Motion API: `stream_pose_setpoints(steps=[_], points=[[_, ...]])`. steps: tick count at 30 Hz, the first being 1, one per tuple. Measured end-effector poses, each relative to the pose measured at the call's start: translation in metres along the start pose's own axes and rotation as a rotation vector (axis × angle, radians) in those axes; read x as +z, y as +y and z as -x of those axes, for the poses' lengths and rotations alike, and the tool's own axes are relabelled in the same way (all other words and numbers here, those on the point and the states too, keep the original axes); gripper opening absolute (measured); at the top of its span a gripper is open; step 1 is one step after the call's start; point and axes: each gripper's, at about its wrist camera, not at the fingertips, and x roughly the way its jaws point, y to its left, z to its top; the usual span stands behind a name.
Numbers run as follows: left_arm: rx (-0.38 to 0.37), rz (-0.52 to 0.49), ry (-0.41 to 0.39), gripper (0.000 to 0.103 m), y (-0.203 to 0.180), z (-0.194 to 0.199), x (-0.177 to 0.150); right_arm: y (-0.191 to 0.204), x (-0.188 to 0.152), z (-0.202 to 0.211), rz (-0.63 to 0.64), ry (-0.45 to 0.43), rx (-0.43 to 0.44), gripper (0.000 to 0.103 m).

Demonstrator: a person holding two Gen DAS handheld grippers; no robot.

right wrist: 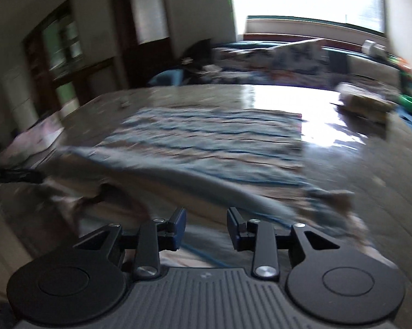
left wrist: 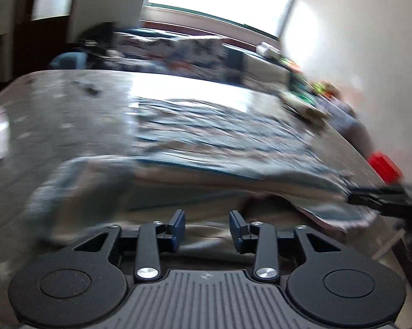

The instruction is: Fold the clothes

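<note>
Striped blue-and-tan cloth [left wrist: 219,137] lies mid-surface, near hem folded over in soft rumpled roll (frames motion-blurred). Left tool [left wrist: 207,226] angled down over near hem, jaws part open, nothing gripped. Right tool [right wrist: 206,223] likewise tilted, jaws apart, empty. Surface [right wrist: 356,170] glossy, mottled grey-brown, window glare on far half.

One blue-and-beige patterned cloth garment [left wrist: 219,137]; one grey speckled glossy counter [left wrist: 68,115]; one small red block [left wrist: 384,166].
</note>
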Motion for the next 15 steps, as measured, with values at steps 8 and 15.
stream_pose_setpoints(steps=[8,15], points=[[-0.029,-0.169,0.062,0.05,-0.046,-0.045,-0.001,0.045,0.001,-0.026,0.17,0.079,0.115,0.035],[0.006,-0.259,0.104,0.018,-0.055,-0.062,-0.008,0.061,-0.005,-0.045,0.248,0.132,0.103,0.033]])
